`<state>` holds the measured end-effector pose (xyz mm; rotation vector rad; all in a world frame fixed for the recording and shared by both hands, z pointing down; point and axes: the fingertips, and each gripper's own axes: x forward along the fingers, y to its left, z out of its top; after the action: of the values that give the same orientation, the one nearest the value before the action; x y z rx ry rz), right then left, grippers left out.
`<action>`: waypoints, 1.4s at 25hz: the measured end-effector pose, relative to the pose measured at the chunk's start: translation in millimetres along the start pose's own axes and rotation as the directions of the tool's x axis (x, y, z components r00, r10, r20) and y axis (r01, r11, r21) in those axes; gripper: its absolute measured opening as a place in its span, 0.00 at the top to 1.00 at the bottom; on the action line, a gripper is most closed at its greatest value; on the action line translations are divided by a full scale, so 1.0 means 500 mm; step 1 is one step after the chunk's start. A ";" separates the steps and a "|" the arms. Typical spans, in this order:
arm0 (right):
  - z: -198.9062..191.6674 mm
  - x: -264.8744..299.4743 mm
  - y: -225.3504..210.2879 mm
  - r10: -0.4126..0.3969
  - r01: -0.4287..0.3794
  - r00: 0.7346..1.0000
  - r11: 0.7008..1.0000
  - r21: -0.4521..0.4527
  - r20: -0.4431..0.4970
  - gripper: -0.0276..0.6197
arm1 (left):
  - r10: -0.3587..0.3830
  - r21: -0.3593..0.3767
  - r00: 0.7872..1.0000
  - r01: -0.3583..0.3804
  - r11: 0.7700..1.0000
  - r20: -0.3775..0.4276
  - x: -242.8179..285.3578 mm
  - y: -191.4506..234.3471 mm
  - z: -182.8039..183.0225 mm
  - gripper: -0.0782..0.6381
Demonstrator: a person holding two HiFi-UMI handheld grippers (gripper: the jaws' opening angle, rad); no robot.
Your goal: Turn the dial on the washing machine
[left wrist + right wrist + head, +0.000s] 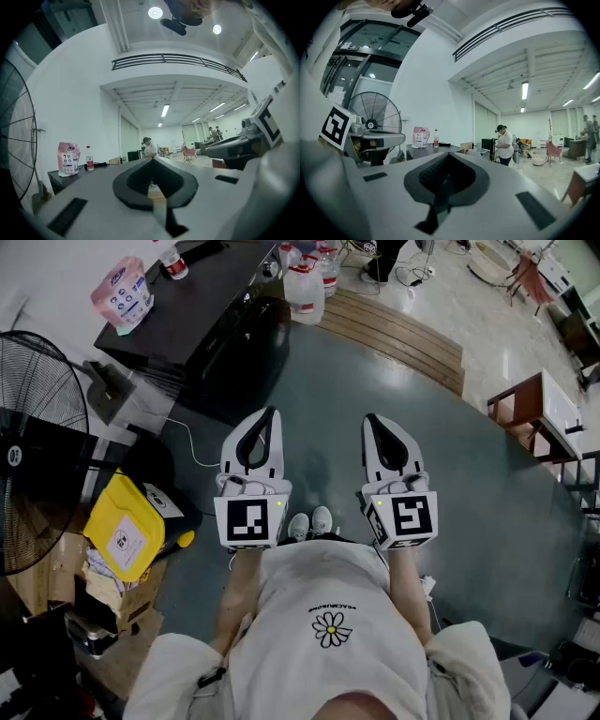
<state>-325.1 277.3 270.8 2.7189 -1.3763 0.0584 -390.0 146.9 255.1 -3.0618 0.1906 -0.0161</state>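
White L tongs [270, 418] & R tongs [371, 424], each closed, empty; pink pouch [122, 292], maybe detergent.

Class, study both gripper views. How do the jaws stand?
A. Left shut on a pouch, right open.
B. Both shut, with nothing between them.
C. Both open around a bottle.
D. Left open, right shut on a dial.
B: the jaw tips of the left gripper meet, as do those of the right gripper, and neither holds anything.
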 end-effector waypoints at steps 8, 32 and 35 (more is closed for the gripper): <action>-0.015 -0.011 -0.019 0.026 -0.026 1.000 0.999 0.040 -0.002 0.95 | 0.011 -0.004 1.000 -0.011 1.000 0.001 0.013 -0.013 -0.012 0.89; -0.052 0.274 -0.178 0.067 -0.068 0.998 0.995 0.068 0.021 0.95 | 0.054 0.024 0.995 -0.057 0.998 0.083 0.323 0.104 -0.042 0.89; -0.050 0.357 -0.220 0.070 -0.071 0.997 0.995 0.076 0.009 0.95 | 0.056 0.036 0.994 -0.060 0.998 0.094 0.404 0.131 -0.032 0.89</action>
<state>-130.5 201.3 301.9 2.7330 -1.5021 0.1103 -197.7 55.8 267.6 -3.0083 0.2703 0.1247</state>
